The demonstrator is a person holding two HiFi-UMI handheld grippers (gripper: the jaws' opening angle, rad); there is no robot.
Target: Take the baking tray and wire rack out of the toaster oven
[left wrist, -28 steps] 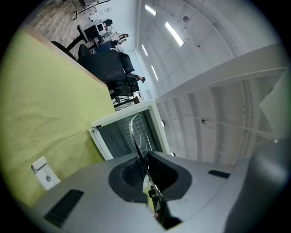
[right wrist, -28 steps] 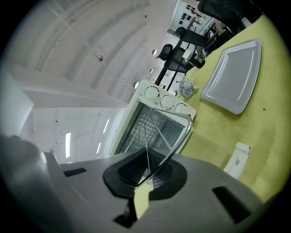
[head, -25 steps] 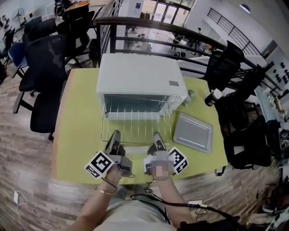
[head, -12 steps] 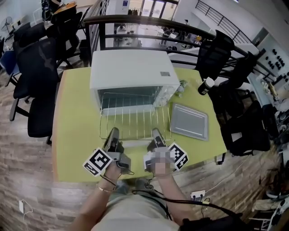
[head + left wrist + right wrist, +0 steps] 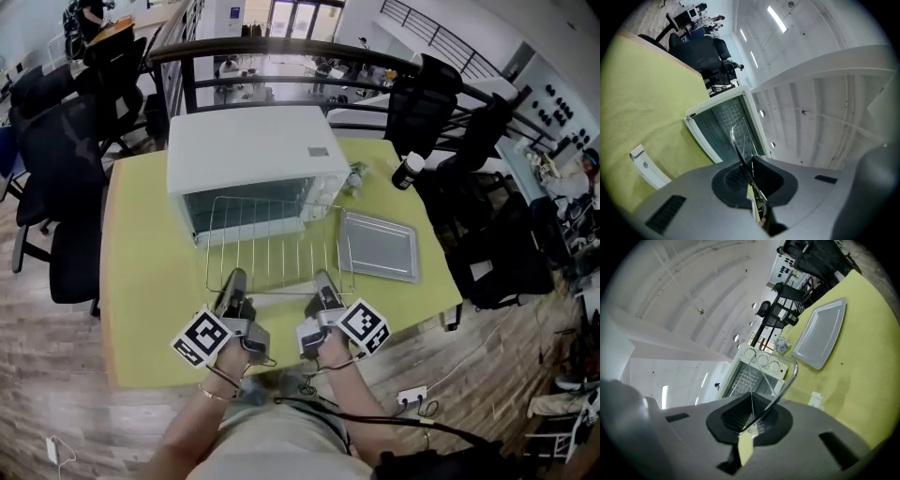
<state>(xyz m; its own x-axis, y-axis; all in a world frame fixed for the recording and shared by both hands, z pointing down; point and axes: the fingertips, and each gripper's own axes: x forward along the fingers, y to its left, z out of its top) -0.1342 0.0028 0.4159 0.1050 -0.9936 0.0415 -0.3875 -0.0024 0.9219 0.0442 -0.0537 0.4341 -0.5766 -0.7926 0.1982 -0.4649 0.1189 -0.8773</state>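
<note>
Holding the near edge of the wire rack (image 5: 272,251), one grip per hand.

Left gripper (image 5: 233,284): jaws closed on the rack's front wire near its left corner. In the left gripper view the thin rod runs pinched between the pads.

Right gripper (image 5: 323,283): jaws likewise clamped on the front wire, near the right corner where the rod bends.

We judge the two-point grip is there to hold the wide, light frame level and stop it twisting as it slides.

Wire rack: mostly out over the yellow-green table (image 5: 141,281), with its far edge at or just inside the mouth of the toaster oven (image 5: 253,150). We cannot tell whether it has cleared the opening.

Baking tray (image 5: 379,246): already out, lying flat on the table just right of the rack and apart from it, so the rack has a free lane.

Toaster oven: white, at the table's far side, front open toward us.

Dark bottle with white cap (image 5: 408,170): beyond the tray, near the far right edge.

Black office chairs (image 5: 66,159): past the table, left.
</note>
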